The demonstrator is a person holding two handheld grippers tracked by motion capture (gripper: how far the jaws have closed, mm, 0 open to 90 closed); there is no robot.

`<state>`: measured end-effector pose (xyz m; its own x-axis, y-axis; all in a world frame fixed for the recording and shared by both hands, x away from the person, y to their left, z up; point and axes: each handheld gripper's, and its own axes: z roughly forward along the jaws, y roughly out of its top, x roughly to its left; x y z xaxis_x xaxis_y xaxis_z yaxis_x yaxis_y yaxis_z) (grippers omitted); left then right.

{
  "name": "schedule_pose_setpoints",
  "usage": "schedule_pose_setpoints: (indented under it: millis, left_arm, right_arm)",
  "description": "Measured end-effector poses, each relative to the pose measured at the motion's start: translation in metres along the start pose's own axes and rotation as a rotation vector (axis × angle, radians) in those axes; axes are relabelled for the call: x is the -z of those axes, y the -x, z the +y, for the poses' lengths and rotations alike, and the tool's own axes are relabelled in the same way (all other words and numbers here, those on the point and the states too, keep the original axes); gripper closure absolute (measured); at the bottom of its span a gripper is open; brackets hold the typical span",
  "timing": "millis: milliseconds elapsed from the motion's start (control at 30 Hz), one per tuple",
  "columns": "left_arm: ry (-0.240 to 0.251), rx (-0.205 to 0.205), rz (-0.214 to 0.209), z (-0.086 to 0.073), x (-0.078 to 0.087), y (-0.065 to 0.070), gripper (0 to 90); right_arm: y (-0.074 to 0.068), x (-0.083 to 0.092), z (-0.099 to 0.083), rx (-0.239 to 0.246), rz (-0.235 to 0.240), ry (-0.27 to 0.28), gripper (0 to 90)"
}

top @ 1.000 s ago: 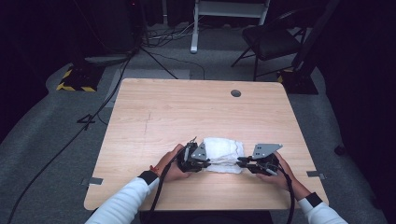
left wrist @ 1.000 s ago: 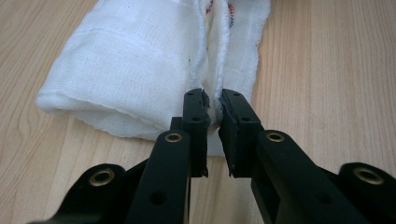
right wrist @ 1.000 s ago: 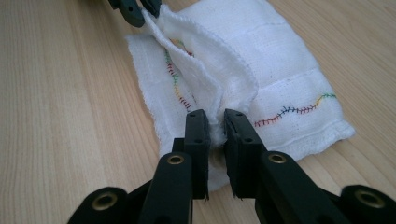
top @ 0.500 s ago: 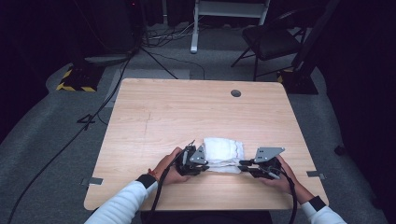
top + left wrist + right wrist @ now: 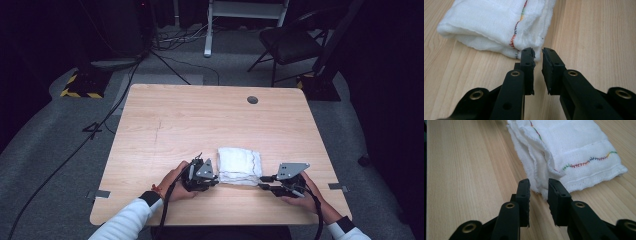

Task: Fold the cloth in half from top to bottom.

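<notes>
Folded white cloth (image 5: 240, 166): lies flat near the front edge of the surface (image 5: 200, 120), right of centre, between the two grippers. Multicoloured stitching runs along its hems. Layered edges face the right gripper; a folded corner faces the left gripper.

Open room: the whole far half of the surface is bare wood, save a small round grommet (image 5: 252, 100) near the far edge. Bare wood also to the left of the left hand (image 5: 172, 180).

Surroundings: light wooden surface on grey carpet; dark room; black chair (image 5: 290, 45) beyond the far right corner; cables (image 5: 100, 125) trailing across the floor at left; yellow-and-black striped block (image 5: 80, 87) at far left.

Left gripper (image 5: 212, 180): held just beside the cloth's left end. Jaws parted by a narrow gap, nothing between them; tips just short of the cloth's corner (image 5: 534, 50).

Right gripper (image 5: 262, 182): held at the cloth's right front corner by the right hand (image 5: 300, 192). Jaws parted slightly, nothing gripped; tips close to the cloth's layered edge (image 5: 541, 187), contact not clear.
</notes>
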<state>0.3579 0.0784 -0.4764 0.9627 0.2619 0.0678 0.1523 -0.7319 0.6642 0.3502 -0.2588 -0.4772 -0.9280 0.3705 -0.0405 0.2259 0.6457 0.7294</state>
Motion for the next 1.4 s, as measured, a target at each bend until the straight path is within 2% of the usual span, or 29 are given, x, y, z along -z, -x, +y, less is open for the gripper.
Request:
schedule_pose_setpoints:
  millis: [100,200,267,400,567,733,933,1267,1400]
  left_arm:
    - [0.010,0.019,0.009,-0.004,0.005,0.000,76.6]
    - [0.021,0.044,0.028,-0.008,0.011,-0.002,71.5]
    - [0.029,0.072,0.050,-0.009,0.013,-0.003,63.3]
    - [0.040,0.129,0.111,-0.006,0.015,-0.007,41.4]
    - [0.042,0.160,0.137,-0.001,0.016,-0.013,27.8]
    - [0.047,0.173,0.154,0.003,0.021,-0.021,22.7]
    - [0.010,0.147,0.202,0.000,0.028,-0.028,20.3]
    - [-0.038,0.157,0.245,-0.024,0.046,-0.029,20.4]
    - [-0.050,0.158,0.276,-0.033,0.054,-0.025,20.4]
  right_arm:
    - [-0.002,0.006,-0.004,-0.009,-0.011,0.005,68.4]
    - [-0.001,0.013,-0.007,-0.035,-0.040,0.018,62.1]
    - [0.002,0.017,-0.008,-0.060,-0.062,0.029,60.3]
    - [0.009,0.020,-0.005,-0.099,-0.122,0.040,49.2]
    - [0.015,0.019,0.003,-0.114,-0.168,0.055,39.5]
    - [0.022,0.017,0.011,-0.118,-0.203,0.053,34.0]
    - [0.029,0.015,0.015,-0.107,-0.223,0.034,31.4]
    - [0.032,0.020,0.007,-0.093,-0.280,-0.022,28.7]
    - [0.032,0.025,0.002,-0.096,-0.286,-0.032,28.3]
